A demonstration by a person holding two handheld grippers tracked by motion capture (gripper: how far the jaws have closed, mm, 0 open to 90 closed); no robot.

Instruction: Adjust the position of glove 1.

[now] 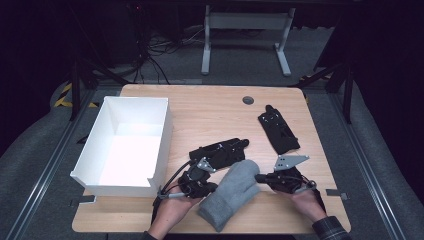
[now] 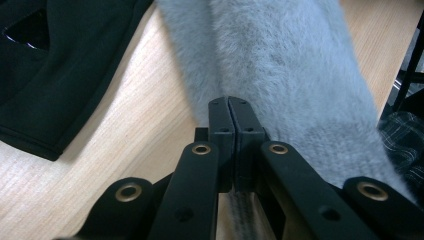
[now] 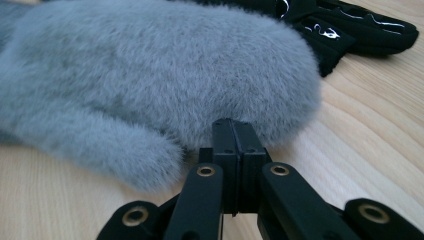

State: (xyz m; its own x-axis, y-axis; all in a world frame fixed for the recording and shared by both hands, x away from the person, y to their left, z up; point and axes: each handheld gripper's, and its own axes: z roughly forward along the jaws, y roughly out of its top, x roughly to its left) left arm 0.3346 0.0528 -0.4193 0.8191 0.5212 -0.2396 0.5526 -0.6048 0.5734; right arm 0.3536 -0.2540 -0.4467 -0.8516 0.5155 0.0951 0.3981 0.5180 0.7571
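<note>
Grey fleece mitten [image 1: 231, 192] — lies on the wooden table [image 1: 210, 115] at 6 o'clock, near the front edge. Left gripper [image 1: 212, 187] at its 9 o'clock, jaws pressed together at the fleece edge; right gripper [image 1: 258, 177] at its 3 o'clock, jaws likewise closed — whether either pinches fleece cannot be told. White box [image 1: 162, 135] at 9 o'clock; black gloves [image 1: 220, 152] behind.

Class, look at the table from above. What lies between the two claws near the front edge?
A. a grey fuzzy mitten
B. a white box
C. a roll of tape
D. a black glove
A: the grey fuzzy mitten lies on the wooden table with the left claw at one edge and the right claw at the other; the white box stands off to the left.
</note>
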